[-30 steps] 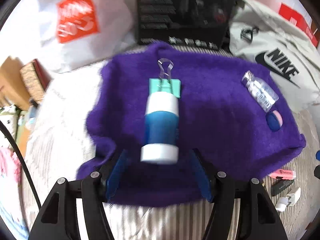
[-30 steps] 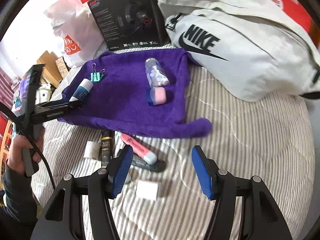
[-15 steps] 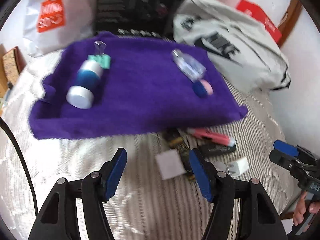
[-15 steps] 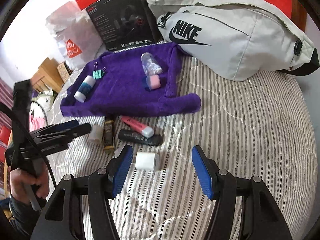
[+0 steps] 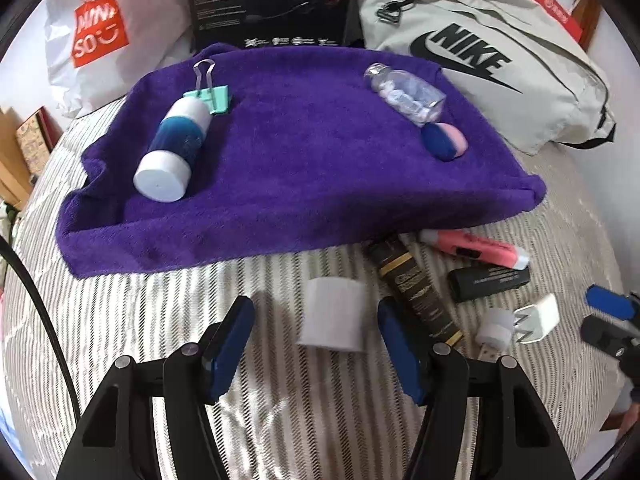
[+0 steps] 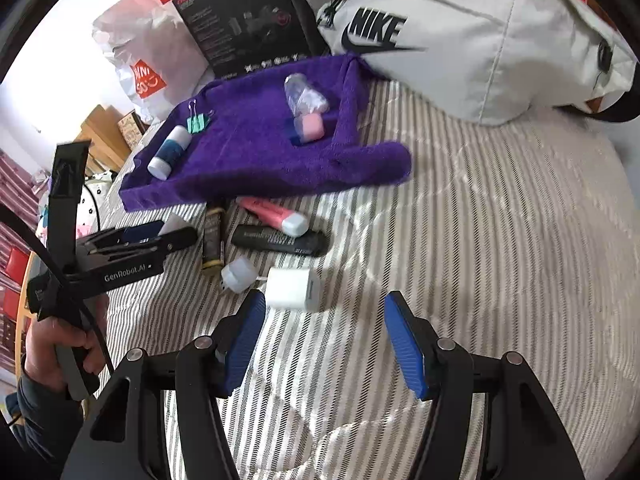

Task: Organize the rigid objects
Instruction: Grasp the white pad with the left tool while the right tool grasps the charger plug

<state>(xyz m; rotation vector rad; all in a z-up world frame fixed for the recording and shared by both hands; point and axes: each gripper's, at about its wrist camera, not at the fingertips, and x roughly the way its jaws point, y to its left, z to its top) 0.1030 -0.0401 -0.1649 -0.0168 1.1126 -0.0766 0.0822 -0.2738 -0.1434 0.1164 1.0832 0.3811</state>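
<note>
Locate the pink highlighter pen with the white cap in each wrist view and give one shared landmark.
Left wrist: the pink highlighter pen lies right of centre, just below the towel's front edge.
Right wrist: it lies left of centre, above a black tube.
Shared landmark: the purple towel spread on the striped bedcover.

a striped quilted bed point(image 6: 500, 240) beneath bright white walls point(image 6: 52, 52).

White block point(image 5: 334, 313) blurred; black tube point(image 5: 414, 286) top under towel point(image 5: 280, 168)
</note>
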